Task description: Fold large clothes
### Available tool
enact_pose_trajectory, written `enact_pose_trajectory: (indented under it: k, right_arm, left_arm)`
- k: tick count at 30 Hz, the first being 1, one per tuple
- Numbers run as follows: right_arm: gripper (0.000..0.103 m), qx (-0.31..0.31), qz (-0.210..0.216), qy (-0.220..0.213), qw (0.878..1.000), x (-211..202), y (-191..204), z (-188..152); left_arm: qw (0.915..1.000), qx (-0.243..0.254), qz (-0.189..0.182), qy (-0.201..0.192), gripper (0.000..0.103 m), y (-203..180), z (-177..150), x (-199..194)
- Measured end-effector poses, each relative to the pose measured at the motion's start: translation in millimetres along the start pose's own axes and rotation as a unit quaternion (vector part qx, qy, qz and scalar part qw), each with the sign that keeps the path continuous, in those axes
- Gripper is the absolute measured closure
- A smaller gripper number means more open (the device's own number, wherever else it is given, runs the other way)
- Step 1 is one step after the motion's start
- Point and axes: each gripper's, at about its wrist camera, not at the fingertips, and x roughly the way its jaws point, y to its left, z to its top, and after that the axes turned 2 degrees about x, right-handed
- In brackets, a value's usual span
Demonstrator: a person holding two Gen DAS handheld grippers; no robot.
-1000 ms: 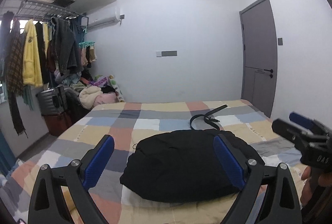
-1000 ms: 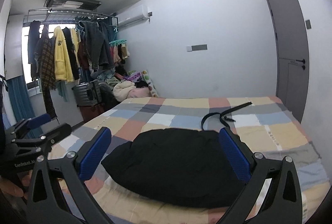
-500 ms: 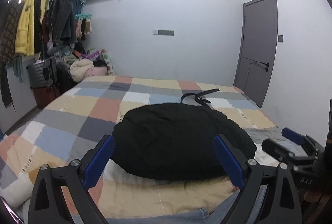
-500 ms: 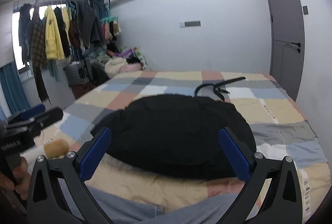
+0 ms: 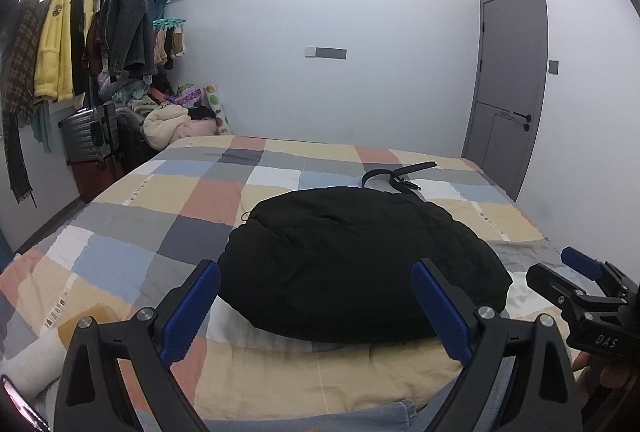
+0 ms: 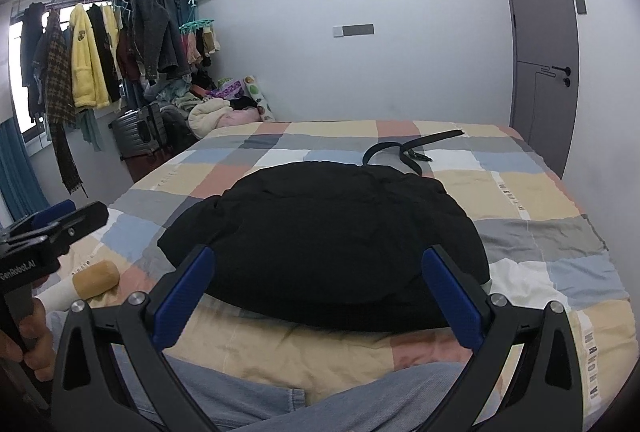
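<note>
A black puffy garment (image 5: pixel 360 260) lies in a rounded heap on the checked bedspread (image 5: pixel 208 196); it also shows in the right wrist view (image 6: pixel 332 240). My left gripper (image 5: pixel 316 306) is open and empty, held above the near edge of the bed in front of the garment. My right gripper (image 6: pixel 318 290) is open and empty too, in front of the garment. Each gripper shows in the other's view, the right one (image 5: pixel 576 280) at the right edge, the left one (image 6: pixel 52 224) at the left edge.
A black belt (image 5: pixel 396 176) lies coiled behind the garment. Light blue denim (image 6: pixel 248 392) lies at the bed's near edge. A tan and white roll (image 6: pixel 86 282) lies at the left. A clothes rack (image 5: pixel 80 44), suitcases and a pile stand far left; a grey door (image 5: pixel 508 88) at the right.
Both views have tilted down then lifted a little, ending closer to the bed. The denim at the near edge came into view. The garment has not moved and both grippers stay open.
</note>
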Motion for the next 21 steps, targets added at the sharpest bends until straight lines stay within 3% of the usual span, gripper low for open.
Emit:
enact_pose_trajectory:
  k: [21]
  right_arm:
    - [0.0,-0.01,-0.033,0.001,0.999,-7.7,-6.0,-0.4]
  left_arm:
    - [0.9998,-0.014,-0.011,0.011,0.006,2.2,-2.4,3.6]
